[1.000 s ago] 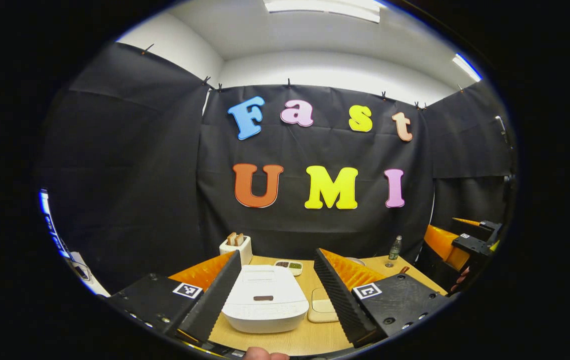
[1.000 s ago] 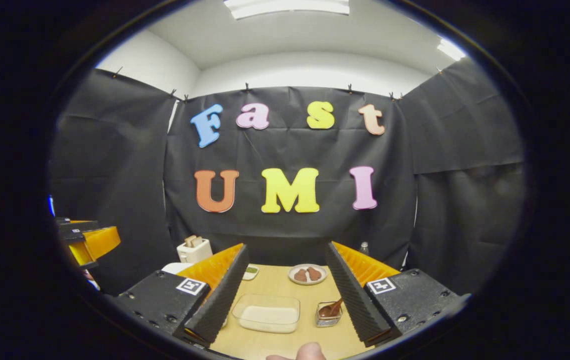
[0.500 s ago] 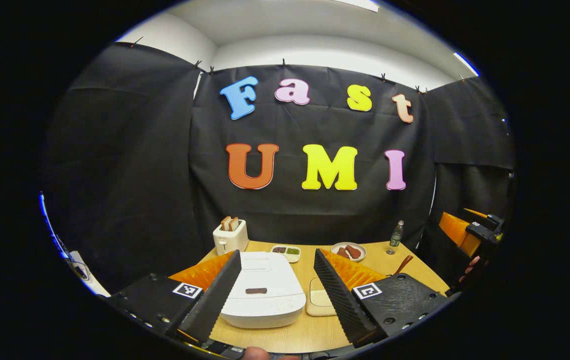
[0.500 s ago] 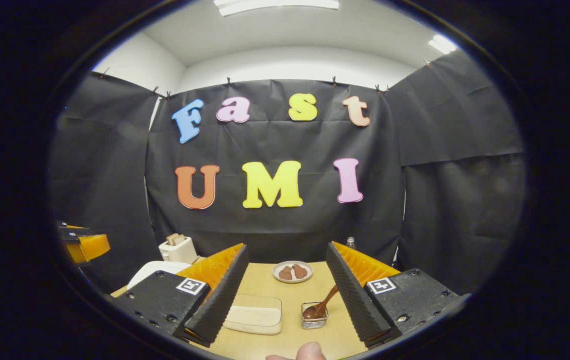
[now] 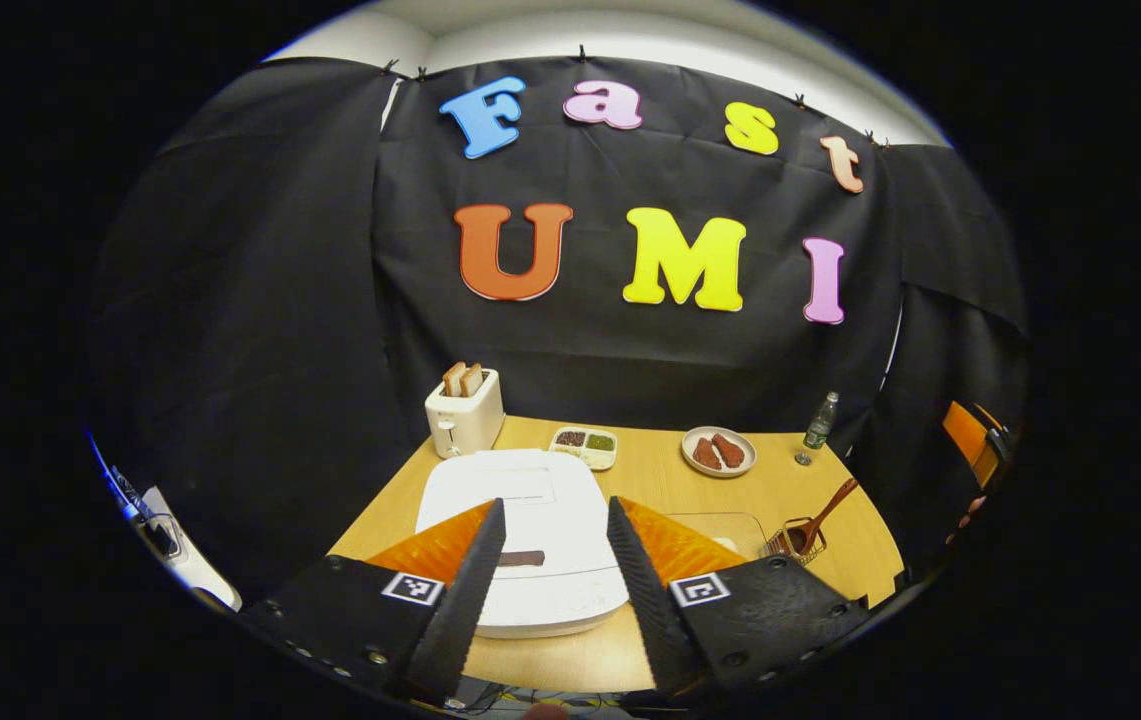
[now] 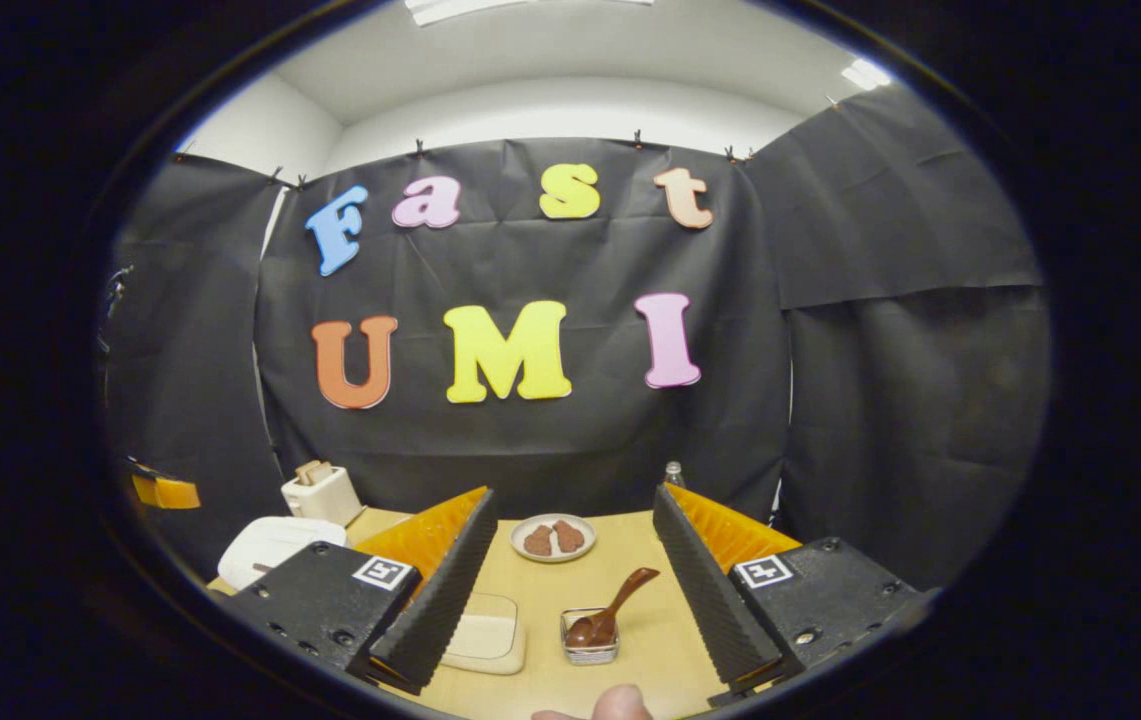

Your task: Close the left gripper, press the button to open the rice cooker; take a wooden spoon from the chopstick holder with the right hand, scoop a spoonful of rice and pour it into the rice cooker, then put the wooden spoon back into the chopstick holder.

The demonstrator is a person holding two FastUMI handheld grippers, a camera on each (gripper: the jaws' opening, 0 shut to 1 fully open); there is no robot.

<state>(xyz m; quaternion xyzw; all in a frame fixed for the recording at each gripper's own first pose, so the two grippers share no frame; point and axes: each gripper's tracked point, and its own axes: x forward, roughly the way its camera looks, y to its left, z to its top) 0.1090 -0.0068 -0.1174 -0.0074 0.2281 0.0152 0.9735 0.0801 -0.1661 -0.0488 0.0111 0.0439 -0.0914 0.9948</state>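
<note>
We hold the left gripper above the closed white rice cooker, its fingers parted. The right gripper is spread wide; right of the rice cooker, the wooden spoon leans in the chopstick holder.

Two gripper-mounted fisheye views, both aimed across the table toward the booth's back wall.

The left gripper view is tilted down from above the table's near edge, the rice cooker seen close at lower centre between its jaws. The right gripper view is held lower and more level, the chopstick holder seen near at lower centre. The toaster, plate, wooden spoon and rice cooker are shared by both views.
</note>
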